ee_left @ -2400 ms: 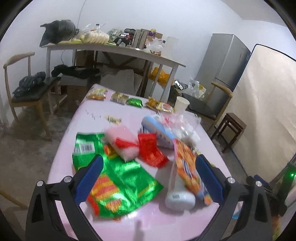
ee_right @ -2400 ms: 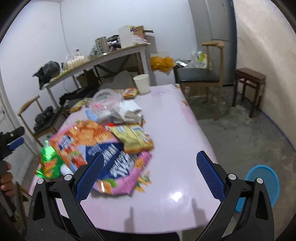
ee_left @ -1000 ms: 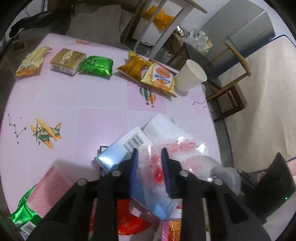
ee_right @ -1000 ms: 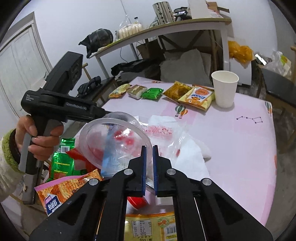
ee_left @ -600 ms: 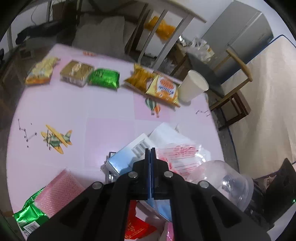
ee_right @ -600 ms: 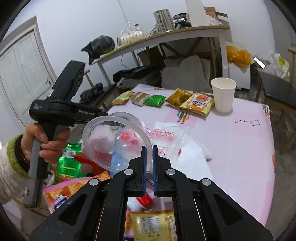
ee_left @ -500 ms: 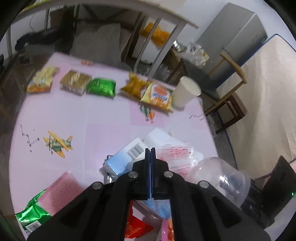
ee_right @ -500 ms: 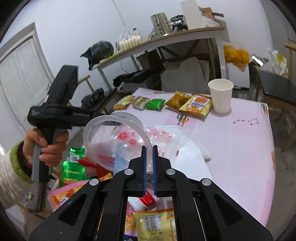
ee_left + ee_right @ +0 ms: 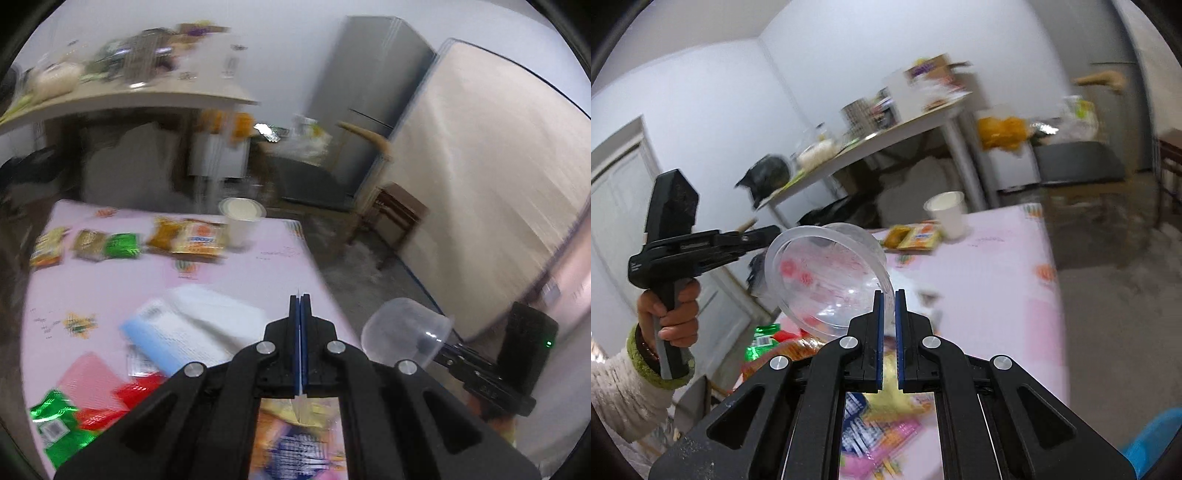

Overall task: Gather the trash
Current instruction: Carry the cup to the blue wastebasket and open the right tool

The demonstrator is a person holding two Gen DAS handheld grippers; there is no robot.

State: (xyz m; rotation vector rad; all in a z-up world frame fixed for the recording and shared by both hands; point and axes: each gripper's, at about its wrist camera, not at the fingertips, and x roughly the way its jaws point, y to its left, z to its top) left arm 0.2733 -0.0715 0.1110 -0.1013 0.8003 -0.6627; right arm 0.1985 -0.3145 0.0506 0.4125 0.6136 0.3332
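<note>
Trash [image 9: 173,332], mostly wrappers and packs, is lying heaped at the near end of the pink surface [image 9: 110,280]; more packets are sitting in a row at the far end beside a cup [image 9: 242,221]. View is blurring. Clear bowl [image 9: 827,280] is hanging in the air off the surface's edge, with the right gripper [image 9: 888,295] fingers nearly together and pinching its rim. Left gripper [image 9: 300,299] fingers are pressing fully together, nipping a sliver of clear bag [image 9: 298,406]. A hand [image 9: 670,314] is gripping the left handle.
</note>
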